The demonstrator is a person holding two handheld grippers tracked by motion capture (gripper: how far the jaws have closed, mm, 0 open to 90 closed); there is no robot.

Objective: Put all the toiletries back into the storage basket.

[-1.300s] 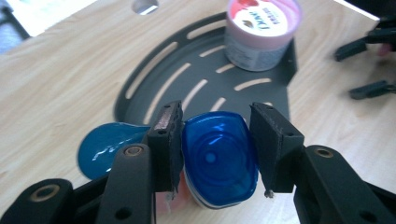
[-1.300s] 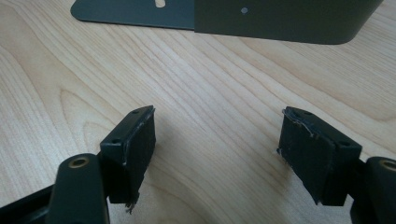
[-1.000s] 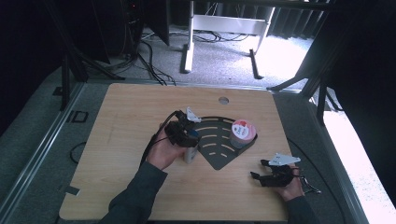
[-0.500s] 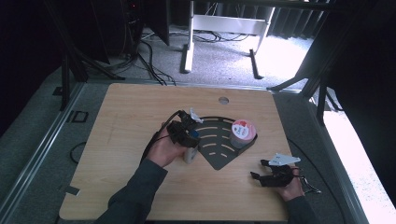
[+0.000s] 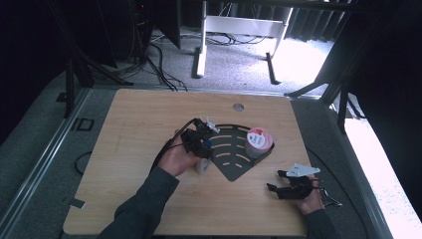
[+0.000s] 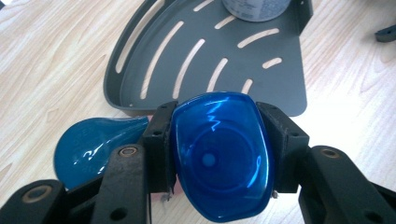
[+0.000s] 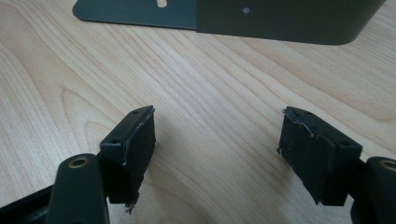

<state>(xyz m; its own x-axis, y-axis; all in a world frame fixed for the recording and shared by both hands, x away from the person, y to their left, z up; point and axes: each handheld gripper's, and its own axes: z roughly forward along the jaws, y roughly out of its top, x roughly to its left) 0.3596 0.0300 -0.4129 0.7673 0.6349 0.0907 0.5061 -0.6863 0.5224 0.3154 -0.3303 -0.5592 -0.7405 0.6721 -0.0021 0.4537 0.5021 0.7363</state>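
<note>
Left gripper (image 6: 219, 163) clamped on blue cap (image 6: 222, 158) beside grey slotted corner shelf (image 6: 280, 79); right gripper (image 7: 217, 154) spread wide, empty, over wooden table (image 7: 70, 70).

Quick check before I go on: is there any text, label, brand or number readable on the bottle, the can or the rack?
None can be read.
Blue bottle in the left tool: faint embossing on its shiny flap, too blurred to read.
Can on the rack: red and white mark on its top, too small to read.
Rack: slots, no lettering.
</note>
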